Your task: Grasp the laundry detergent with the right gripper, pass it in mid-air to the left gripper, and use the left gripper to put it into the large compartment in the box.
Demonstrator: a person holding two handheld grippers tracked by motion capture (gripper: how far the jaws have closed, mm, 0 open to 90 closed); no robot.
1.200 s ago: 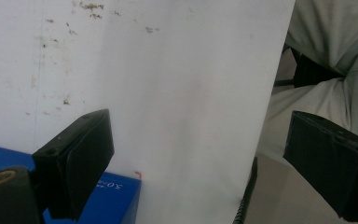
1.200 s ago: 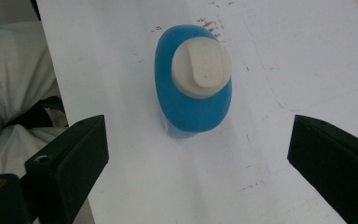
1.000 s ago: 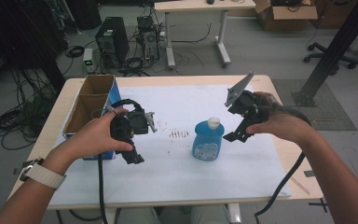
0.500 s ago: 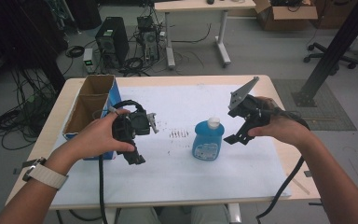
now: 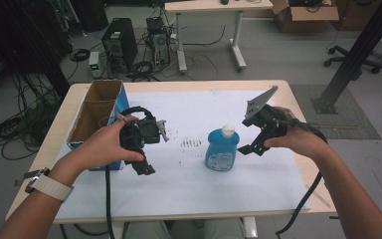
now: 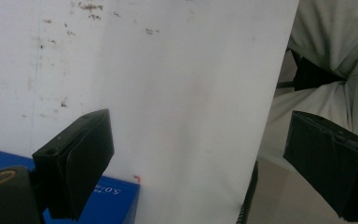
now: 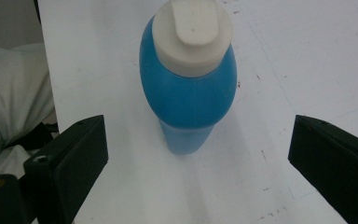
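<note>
- Right gripper point(image 5: 254, 144): held in the person's right hand point(image 5: 298, 142) just to the right of the blue bottle point(image 5: 222, 149), above the worktop; its jaws stand wide apart and grasp nothing. In the right gripper view the right gripper point(image 7: 200, 163) looks down on the bottle, which stands ahead of and between the two jaws, touching neither.
- Blue bottle: upright on the white sheet point(image 5: 199, 194) that covers the worktop point(image 5: 298, 107), near its middle. A white flip cap point(image 5: 228, 131) sits shut on its top. The body is opaque blue with a label on the front, so its fill cannot be told.
- Left gripper point(image 5: 146, 152): held in the person's left hand point(image 5: 107, 147), well to the left of the bottle and just beside the cardboard box point(image 5: 97, 117). In the left gripper view the left gripper point(image 6: 200, 158) has its jaws spread wide over bare white sheet near the worktop's near edge, holding nothing; a blue printed side of the box point(image 6: 116, 200) shows at the lower left.
- Cardboard box: open-topped, brown inside, blue outside, farther left of the bottle at the worktop's left edge. A partition splits it into two compartments; both appear to hold nothing, though the near one is partly hidden by the hand.
- Dark specks point(image 5: 191, 143): on the sheet between the left gripper and the bottle.
</note>
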